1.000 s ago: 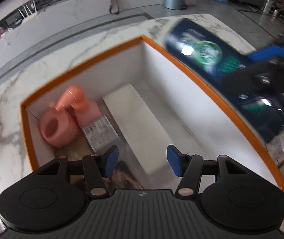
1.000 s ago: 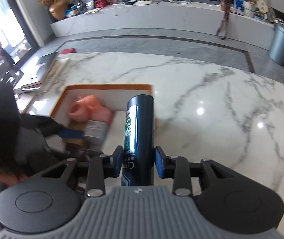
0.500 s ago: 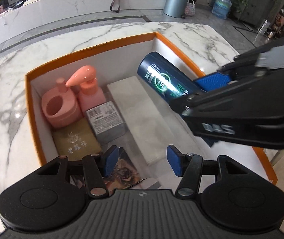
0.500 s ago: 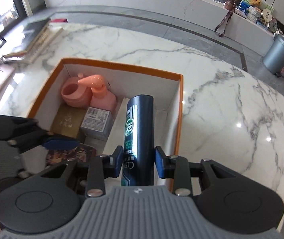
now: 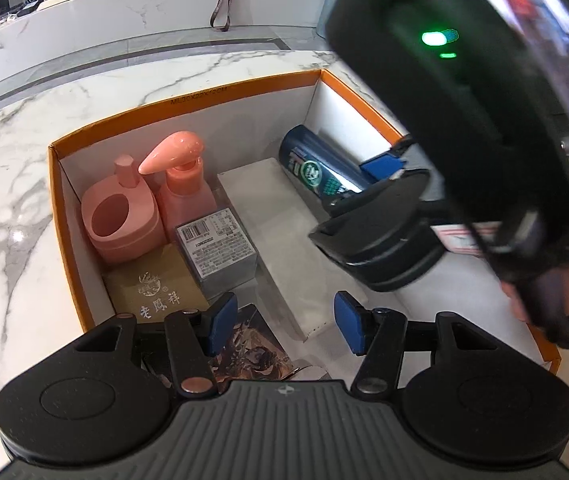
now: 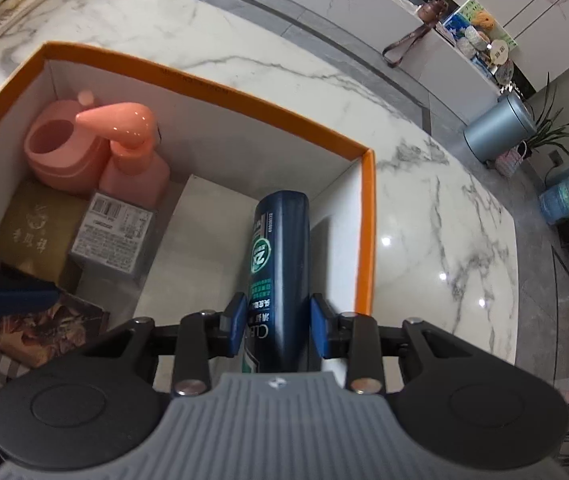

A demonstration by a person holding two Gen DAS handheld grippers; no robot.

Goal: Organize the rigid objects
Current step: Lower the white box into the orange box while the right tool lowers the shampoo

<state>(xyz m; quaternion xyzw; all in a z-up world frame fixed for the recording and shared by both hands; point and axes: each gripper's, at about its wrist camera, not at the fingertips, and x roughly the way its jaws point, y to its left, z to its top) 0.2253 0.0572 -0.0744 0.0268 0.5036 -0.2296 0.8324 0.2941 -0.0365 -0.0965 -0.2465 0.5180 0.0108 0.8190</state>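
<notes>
The right tool (image 6: 276, 330) reaches down into the orange box (image 6: 367, 240), clenched around a dark "CLEAR" bottle (image 6: 280, 264). The left tool (image 5: 286, 322) hovers released, empty.

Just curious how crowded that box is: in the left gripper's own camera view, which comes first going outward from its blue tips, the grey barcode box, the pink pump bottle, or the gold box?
From the left gripper:
1. Gold box, just ahead on its left.
2. Grey barcode box, behind the gold box.
3. Pink pump bottle, farthest, near the back wall.
</notes>
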